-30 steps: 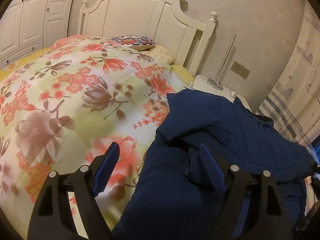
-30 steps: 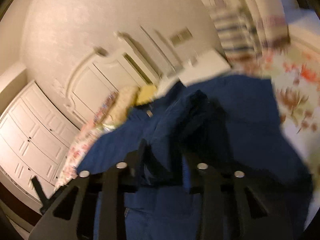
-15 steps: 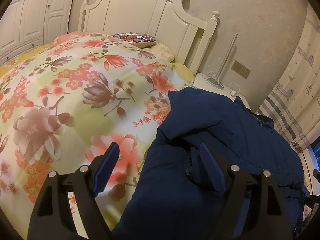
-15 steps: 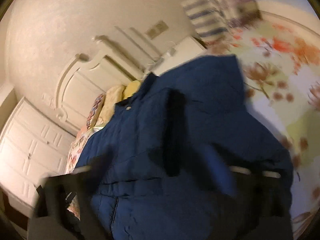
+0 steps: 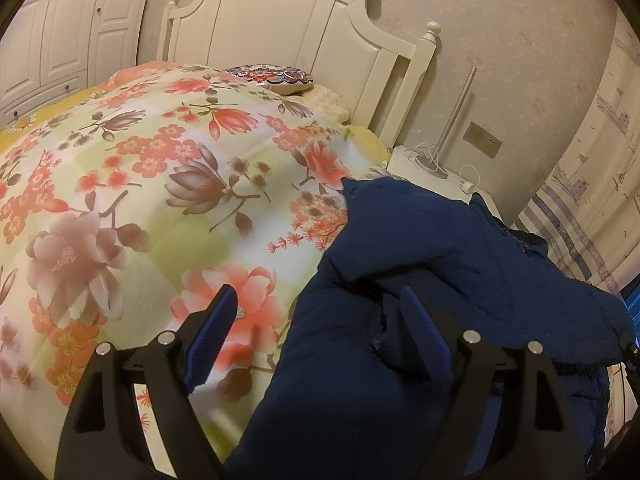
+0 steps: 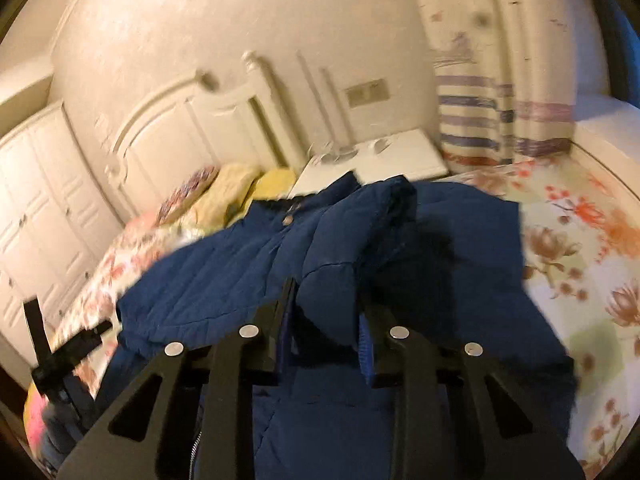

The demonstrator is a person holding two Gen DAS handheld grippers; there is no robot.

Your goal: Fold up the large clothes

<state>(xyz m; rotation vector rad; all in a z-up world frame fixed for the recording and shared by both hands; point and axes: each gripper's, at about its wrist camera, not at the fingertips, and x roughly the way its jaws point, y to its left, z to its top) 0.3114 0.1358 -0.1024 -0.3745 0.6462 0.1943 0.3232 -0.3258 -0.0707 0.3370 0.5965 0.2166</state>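
Left gripper (image 5: 320, 328) wide open, jacket (image 5: 440, 248) edge between its jaws, ungripped. Right gripper (image 6: 326, 316) jaws just closed, narrow, pinching a jacket fold on the quilt (image 5: 140, 184).

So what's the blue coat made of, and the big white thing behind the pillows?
The blue coat looks like puffy quilted fabric, matte, probably nylon or polyester: stitched padded channels show. The headboard looks like wood painted glossy cream, with carved panels and turned knobs, though paint hides the grain.
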